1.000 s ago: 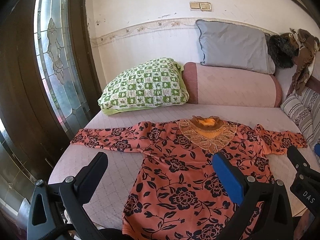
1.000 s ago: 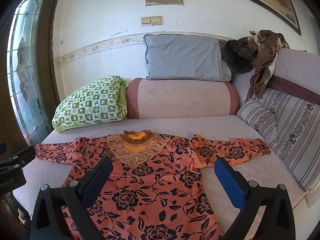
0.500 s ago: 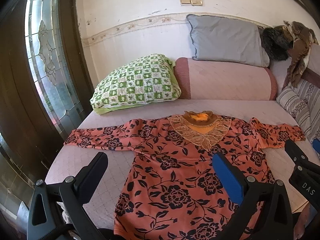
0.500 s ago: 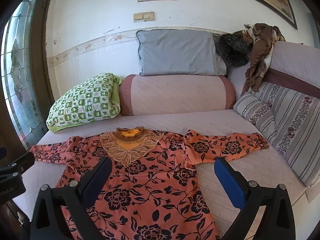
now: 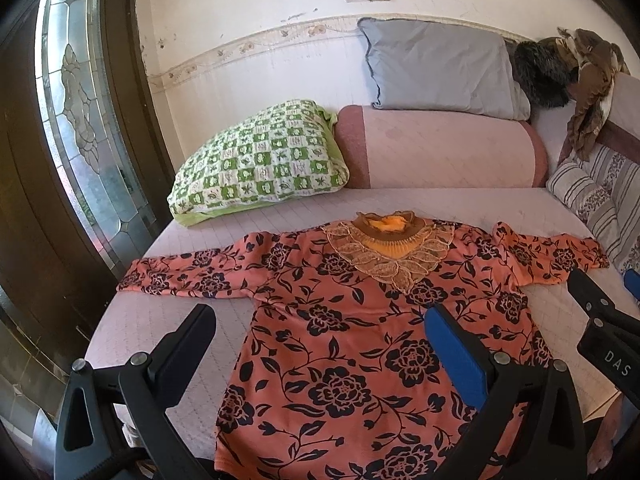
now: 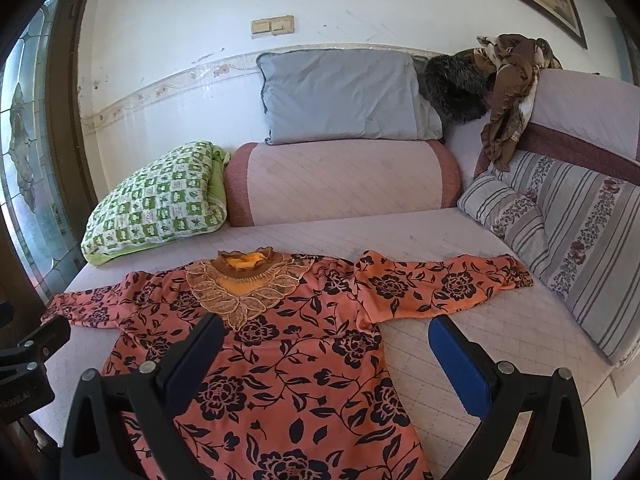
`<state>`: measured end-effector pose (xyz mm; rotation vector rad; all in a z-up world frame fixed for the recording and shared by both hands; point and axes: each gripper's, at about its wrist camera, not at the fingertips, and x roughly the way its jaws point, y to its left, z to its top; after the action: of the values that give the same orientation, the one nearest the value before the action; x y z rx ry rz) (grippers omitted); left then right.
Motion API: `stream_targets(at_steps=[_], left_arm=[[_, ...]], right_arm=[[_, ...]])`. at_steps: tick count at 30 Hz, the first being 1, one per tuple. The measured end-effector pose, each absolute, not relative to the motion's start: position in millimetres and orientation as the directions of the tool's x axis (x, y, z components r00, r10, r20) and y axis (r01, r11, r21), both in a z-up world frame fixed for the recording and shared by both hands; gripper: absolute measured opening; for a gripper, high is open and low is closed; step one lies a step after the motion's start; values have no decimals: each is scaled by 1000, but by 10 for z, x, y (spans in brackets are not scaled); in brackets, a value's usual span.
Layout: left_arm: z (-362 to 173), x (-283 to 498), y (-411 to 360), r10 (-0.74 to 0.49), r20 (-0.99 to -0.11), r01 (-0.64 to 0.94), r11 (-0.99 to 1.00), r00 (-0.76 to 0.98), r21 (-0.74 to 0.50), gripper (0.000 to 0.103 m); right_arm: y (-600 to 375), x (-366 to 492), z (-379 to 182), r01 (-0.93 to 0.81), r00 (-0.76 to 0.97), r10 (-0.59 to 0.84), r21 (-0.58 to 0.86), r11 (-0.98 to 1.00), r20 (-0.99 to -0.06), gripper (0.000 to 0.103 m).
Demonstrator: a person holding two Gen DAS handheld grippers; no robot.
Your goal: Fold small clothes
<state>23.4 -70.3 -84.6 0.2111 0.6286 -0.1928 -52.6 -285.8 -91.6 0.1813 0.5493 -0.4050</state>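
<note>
An orange long-sleeved top with black flowers (image 5: 344, 320) lies flat, face up, on the pink bed (image 5: 132, 320), sleeves spread left and right, lace collar toward the pillows. It also shows in the right wrist view (image 6: 288, 344). My left gripper (image 5: 320, 332) is open and empty, held above the top's lower left part. My right gripper (image 6: 324, 340) is open and empty, above the top's lower right part. Part of the right gripper's body shows at the right edge of the left wrist view (image 5: 604, 336).
A green checked pillow (image 5: 260, 164), a pink bolster (image 5: 436, 148) and a grey pillow (image 5: 440, 68) lie at the bed's far end. Striped cushions (image 6: 560, 232) line the right side, with brown cloth (image 6: 508, 88) draped above. A glass door (image 5: 76, 120) stands left.
Both grippers have drawn back and up a little from the bed, so the top and pillows look farther away. The top has not moved. Both grippers stay open.
</note>
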Motion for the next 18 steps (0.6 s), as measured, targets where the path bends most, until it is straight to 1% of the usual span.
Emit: stream_targets(at_steps=[7,18], left_arm=[[-1007,352,-596,-86,-641,213,969,763,123,103],[-984,318,-592,-85,-636,216,967,767,131,103]], right_arm=[[-2907,-433,-1044,447,743,-345,43,893,-574,103],[-2869,-483,-940,449,734,-367,3,893,-571,103]])
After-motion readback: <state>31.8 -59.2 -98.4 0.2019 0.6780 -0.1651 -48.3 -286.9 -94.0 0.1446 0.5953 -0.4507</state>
